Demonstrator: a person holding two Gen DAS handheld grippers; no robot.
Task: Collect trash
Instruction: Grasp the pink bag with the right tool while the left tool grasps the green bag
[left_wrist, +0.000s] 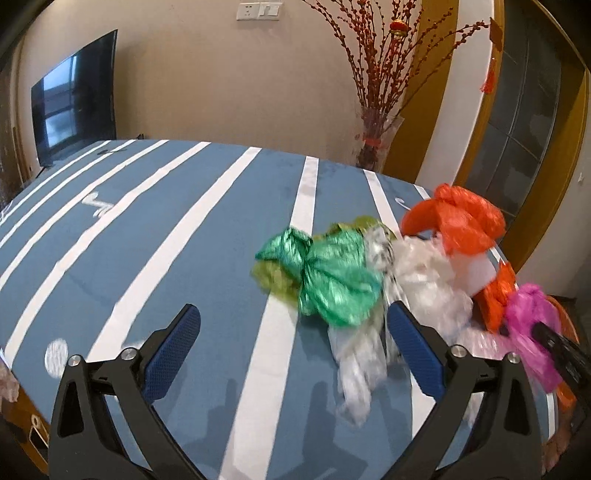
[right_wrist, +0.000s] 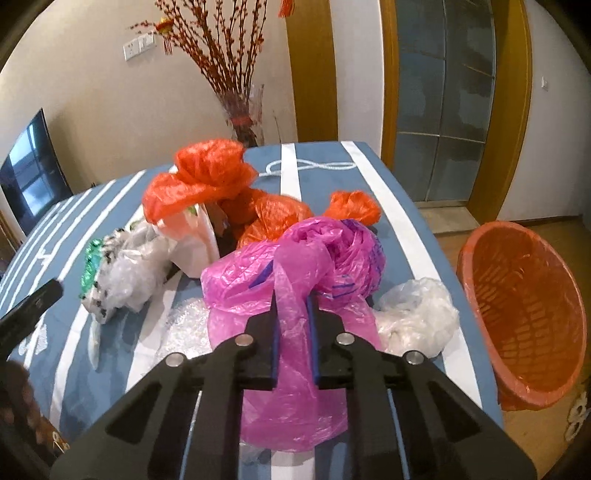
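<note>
A heap of crumpled plastic bags covers the right-hand part of a table dressed in a blue cloth with white stripes (left_wrist: 177, 229). The right gripper (right_wrist: 293, 314) has its blue-padded jaws pinched on a twisted strip of a crumpled translucent pink plastic bag (right_wrist: 295, 266), which bulges beyond the fingertips and trails back beneath the tool. The left gripper (left_wrist: 291, 332) hovers above the cloth with its jaws spread wide and nothing between the blue pads; its right finger stands just beside a crumpled clear plastic bag (left_wrist: 424, 288), though contact cannot be made out.

A shiny green crumpled plastic bag (left_wrist: 332, 277) lies just ahead of the left gripper, touching the clear one. Behind them a knotted orange plastic bag (right_wrist: 207, 173) tops a white bag (right_wrist: 195, 240), with more orange plastic piled beside it. A second clear bag (right_wrist: 417, 314) sits to the right of the pink one, near the table's edge.

Off the table's right side stands an orange latticed plastic wastebasket lined with an orange bag (right_wrist: 524, 295), its mouth tilted toward the camera.

Against the wall behind rise red-berried branches in a clear glass vase (left_wrist: 376, 140), with a dark flat-screen television (left_wrist: 74, 96) to the left.
</note>
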